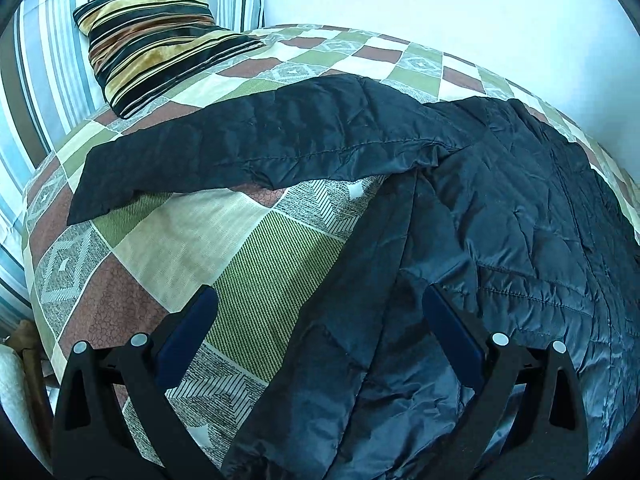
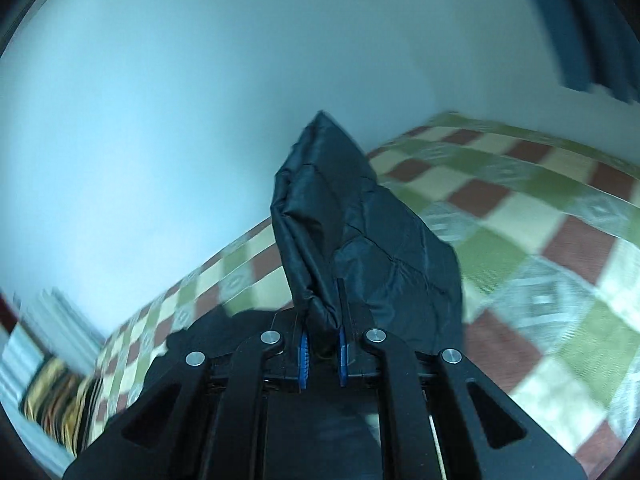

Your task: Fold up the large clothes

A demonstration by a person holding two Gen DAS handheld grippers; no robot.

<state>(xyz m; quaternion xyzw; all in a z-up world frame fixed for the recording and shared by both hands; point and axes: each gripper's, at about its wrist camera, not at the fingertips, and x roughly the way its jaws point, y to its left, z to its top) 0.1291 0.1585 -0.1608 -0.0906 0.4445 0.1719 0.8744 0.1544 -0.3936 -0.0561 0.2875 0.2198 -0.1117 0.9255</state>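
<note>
jacket (image 1: 500, 216) lies on bed (image 1: 192, 232), body to the right, one sleeve (image 1: 248, 148) stretched left across the cover; pillow (image 1: 156, 44) behind sleeve at far left corner; wall (image 1: 440, 4) behind bed; left gripper (image 1: 320, 320) over jacket's near left edge

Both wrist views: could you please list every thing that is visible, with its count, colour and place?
jacket: one, dark navy quilted, spread on the bed, one sleeve stretched toward the pillow, another part lifted.
bedspread: one, green, brown and cream checks, covering the bed.
pillow: one, black and gold stripes, at the bed's far left corner.
striped fabric: blue, white and brown, behind the pillow.
wall: pale, behind the bed.
left hand-held gripper: black, blue pads, open above the jacket's edge.
right hand-held gripper: black, blue pads, shut on jacket fabric.
</note>
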